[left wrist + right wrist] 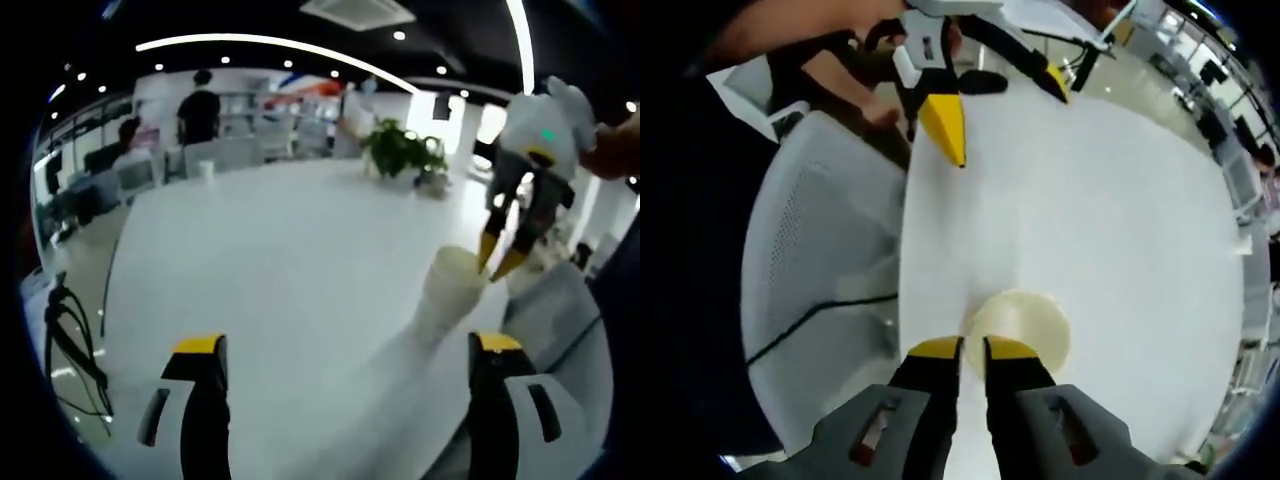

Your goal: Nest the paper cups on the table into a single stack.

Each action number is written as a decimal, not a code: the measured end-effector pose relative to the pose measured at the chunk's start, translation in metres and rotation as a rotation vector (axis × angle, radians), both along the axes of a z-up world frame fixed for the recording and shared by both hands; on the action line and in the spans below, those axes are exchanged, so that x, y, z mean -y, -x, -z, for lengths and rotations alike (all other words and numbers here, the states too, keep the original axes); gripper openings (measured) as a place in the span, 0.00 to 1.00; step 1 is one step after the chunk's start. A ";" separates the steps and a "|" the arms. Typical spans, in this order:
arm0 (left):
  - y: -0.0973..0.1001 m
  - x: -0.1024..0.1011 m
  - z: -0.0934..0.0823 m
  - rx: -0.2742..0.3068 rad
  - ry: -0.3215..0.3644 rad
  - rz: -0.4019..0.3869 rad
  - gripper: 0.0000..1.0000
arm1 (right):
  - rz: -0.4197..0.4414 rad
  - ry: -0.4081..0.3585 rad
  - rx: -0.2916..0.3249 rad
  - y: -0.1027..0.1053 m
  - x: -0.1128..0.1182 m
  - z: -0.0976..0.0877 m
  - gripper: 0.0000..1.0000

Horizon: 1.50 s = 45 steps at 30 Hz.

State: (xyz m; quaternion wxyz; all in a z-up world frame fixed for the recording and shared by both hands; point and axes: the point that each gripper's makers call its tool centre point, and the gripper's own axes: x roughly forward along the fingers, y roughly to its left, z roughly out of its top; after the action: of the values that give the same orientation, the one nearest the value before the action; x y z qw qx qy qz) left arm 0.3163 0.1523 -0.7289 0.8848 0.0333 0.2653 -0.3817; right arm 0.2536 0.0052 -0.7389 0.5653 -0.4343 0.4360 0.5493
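A tall stack of white paper cups (440,300) rises from the white table (280,260), just inside the right-hand jaw of my left gripper (348,345). That gripper stands wide open with nothing held. My right gripper (500,262) comes down from the upper right onto the top cup's rim. In the right gripper view I look straight into the top cup (1025,330). There my right gripper (973,348) has its yellow tips nearly together, pinching the cup's near rim. The left gripper (1000,115) shows at the top of that view, open.
A white mesh chair (820,250) with a black cable across it stands at the table's edge. A potted plant (400,145) and a small white object (207,170) sit at the far end. A person (200,105) stands beyond, among desks and chairs.
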 end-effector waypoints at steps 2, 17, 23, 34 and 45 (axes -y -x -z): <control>0.000 0.001 0.000 -0.001 -0.001 0.002 0.98 | 0.003 -0.004 -0.001 0.000 0.002 0.002 0.07; 0.000 0.016 -0.014 0.060 0.025 0.061 0.98 | 0.159 -0.327 0.128 -0.044 0.014 -0.038 0.43; 0.003 0.025 -0.015 0.090 0.008 0.101 0.98 | 0.218 -0.484 0.210 -0.056 0.032 -0.051 0.63; -0.001 0.033 -0.030 0.208 0.013 0.076 0.98 | 0.281 -0.724 0.278 -0.042 0.053 -0.057 0.83; 0.006 0.035 -0.026 0.182 0.046 0.076 0.98 | 0.422 -0.923 0.401 -0.058 0.087 -0.066 1.00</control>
State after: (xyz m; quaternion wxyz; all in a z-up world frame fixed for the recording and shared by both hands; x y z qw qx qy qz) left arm 0.3104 0.1169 -0.7029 0.8906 0.0578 0.1735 -0.4164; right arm 0.3113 -0.0818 -0.6733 0.8672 -0.1405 0.1110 0.4646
